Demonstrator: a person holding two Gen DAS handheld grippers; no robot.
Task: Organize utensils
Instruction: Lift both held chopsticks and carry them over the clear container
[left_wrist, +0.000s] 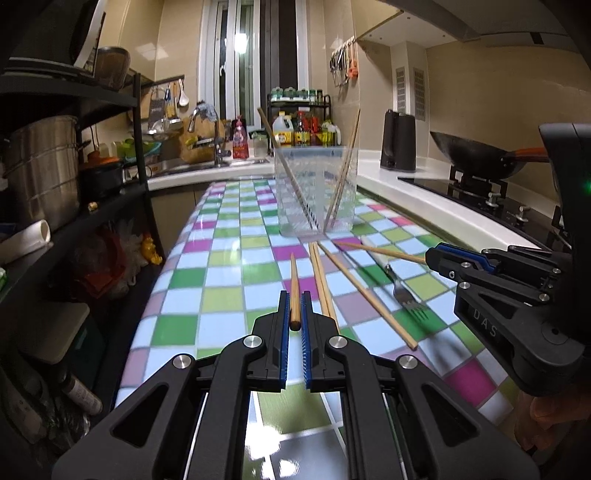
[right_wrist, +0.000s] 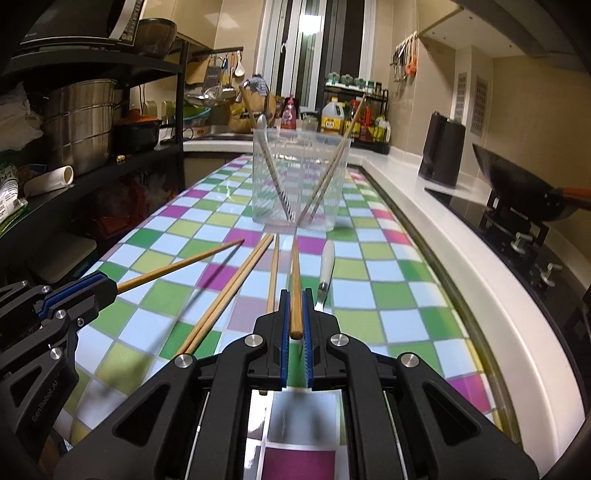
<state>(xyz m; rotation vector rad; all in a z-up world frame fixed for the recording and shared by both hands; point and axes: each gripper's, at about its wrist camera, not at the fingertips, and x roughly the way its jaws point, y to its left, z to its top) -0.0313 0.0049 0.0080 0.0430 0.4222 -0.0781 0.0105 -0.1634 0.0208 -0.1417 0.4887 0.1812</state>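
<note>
A clear plastic holder (left_wrist: 316, 192) (right_wrist: 300, 179) stands on the chequered table and holds a few chopsticks leaning against its walls. My left gripper (left_wrist: 295, 295) is shut on a wooden chopstick (left_wrist: 294, 284) that points towards the holder. My right gripper (right_wrist: 295, 295) is shut on another chopstick (right_wrist: 295, 280); it shows at the right of the left wrist view (left_wrist: 430, 254). Three loose chopsticks (left_wrist: 364, 295) (right_wrist: 229, 288) and a white-handled fork (left_wrist: 402, 291) (right_wrist: 327, 266) lie on the table in front of the holder.
The chequered tablecloth (left_wrist: 221, 266) covers a long table. A black shelf rack with pots (left_wrist: 44, 166) stands at the left. A white counter with a stove and wok (left_wrist: 480, 155) runs along the right. A sink (left_wrist: 207, 162) and bottles are at the back.
</note>
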